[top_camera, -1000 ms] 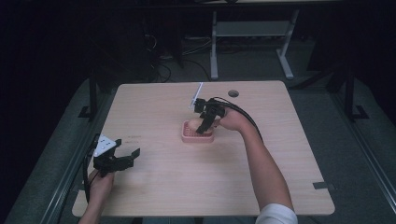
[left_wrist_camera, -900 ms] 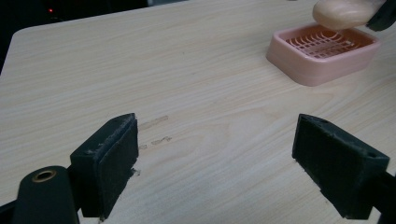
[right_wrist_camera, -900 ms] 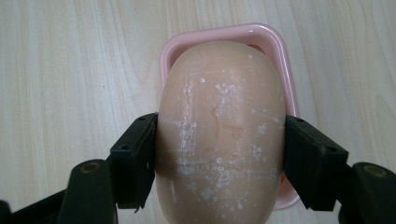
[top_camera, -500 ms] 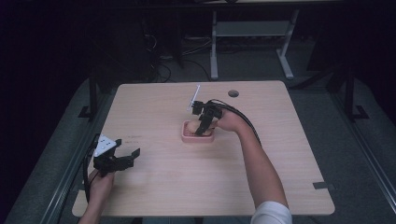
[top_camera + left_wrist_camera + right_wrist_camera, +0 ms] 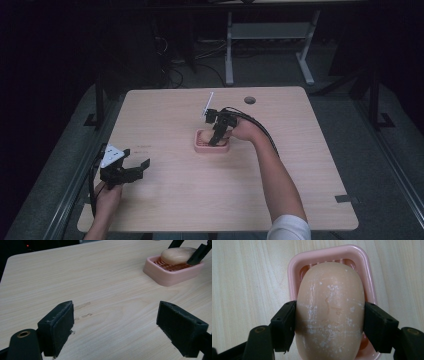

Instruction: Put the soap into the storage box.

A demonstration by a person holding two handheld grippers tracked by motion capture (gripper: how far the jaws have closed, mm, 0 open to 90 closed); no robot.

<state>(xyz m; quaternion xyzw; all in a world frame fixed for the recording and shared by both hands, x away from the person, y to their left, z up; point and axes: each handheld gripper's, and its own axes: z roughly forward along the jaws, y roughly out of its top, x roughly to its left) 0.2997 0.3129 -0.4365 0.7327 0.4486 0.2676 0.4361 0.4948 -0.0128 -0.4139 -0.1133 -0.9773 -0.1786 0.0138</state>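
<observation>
A pale peach soap bar (image 5: pixel 330 312), flecked with white, lies lengthwise over a pink soap dish (image 5: pixel 293 265). My right gripper (image 5: pixel 329 325) is shut on the soap, one black pad pressed to each long side. From above, the right gripper (image 5: pixel 216 140) points down into the dish (image 5: pixel 200 148) at the table's middle. My left gripper (image 5: pixel 137 167) rests near the front left edge, open with nothing between its jaws. Past the left gripper (image 5: pixel 115 330), the soap (image 5: pixel 176 255) sits in the dish (image 5: pixel 170 276), with a right gripper jaw at its far side.
The wooden table (image 5: pixel 165 115) has a round cable hole (image 5: pixel 249 100) at the back right and a strip of black tape (image 5: pixel 347 198) at the front right. Faint scuff marks (image 5: pixel 83 311) lie ahead of the left gripper. A metal frame (image 5: pixel 270 30) stands behind the table.
The right gripper has shifted slightly left and down over the dish with the soap. The left gripper has stayed in place.
</observation>
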